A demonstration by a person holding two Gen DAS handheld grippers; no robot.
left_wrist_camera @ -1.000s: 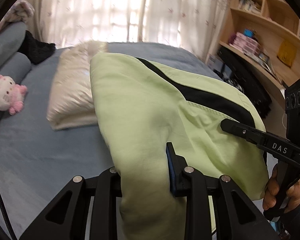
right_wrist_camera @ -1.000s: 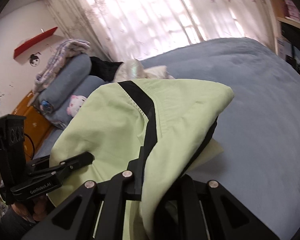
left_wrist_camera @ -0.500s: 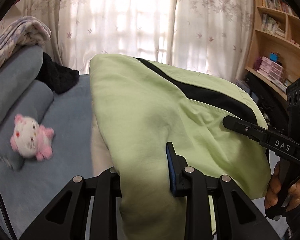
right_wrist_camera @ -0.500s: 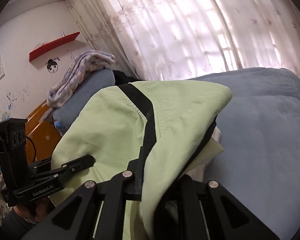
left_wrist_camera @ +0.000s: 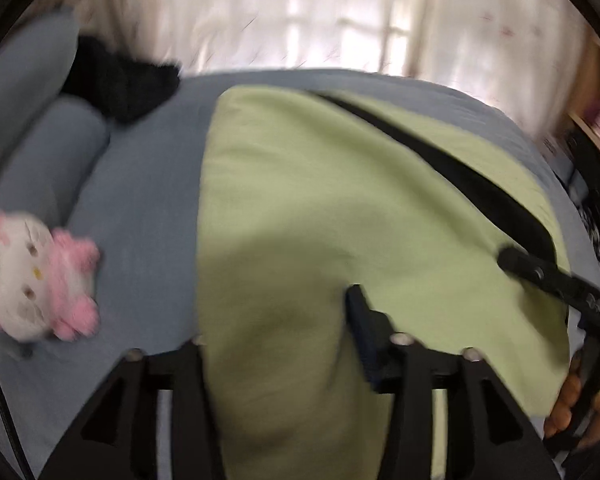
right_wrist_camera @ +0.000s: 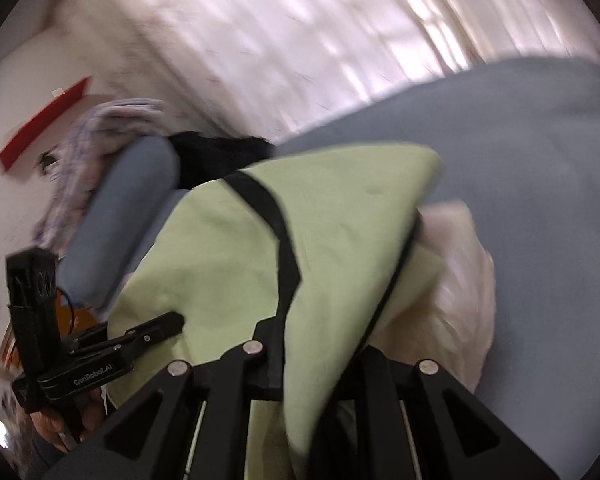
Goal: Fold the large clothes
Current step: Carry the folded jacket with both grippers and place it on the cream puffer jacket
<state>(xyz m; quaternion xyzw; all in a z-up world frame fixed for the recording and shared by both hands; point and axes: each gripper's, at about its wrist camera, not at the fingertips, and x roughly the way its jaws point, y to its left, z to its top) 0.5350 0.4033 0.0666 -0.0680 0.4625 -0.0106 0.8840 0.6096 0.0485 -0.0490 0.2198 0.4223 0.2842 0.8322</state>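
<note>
- Light-green garment with a black stripe [left_wrist_camera: 340, 208] draped over both grippers, spread ahead of them above the grey-blue bed [left_wrist_camera: 140, 184]; frames blurred.
- In the left wrist view, cloth bunched between the fingers of the left gripper [left_wrist_camera: 276, 320]; jaws just been opening, standing about half apart, blue-padded right finger [left_wrist_camera: 360, 312] bare beside the fabric, left finger hidden under it; whether the pads pressed on the cloth could not be told.
- In the right wrist view, cloth folded down through the right gripper [right_wrist_camera: 316, 344]; jaws nearly together, just been opening slightly, with the garment's edge pinched between them.
- Right gripper seen in the left wrist view at the garment's right edge, held by a hand [left_wrist_camera: 580, 404] low at the right.
- Left gripper seen in the right wrist view at the garment's left edge, a hand [right_wrist_camera: 60, 420] under it.
- Cream, shiny bundle [right_wrist_camera: 452, 280] under the garment, right of the right gripper.
- Pink-and-white plush toy [left_wrist_camera: 36, 276] on the bed, left of the left gripper.
- Grey-blue bolsters [left_wrist_camera: 32, 132] and a black cloth [left_wrist_camera: 120, 80] farther ahead to the left; white curtains [left_wrist_camera: 320, 12] beyond the bed.
</note>
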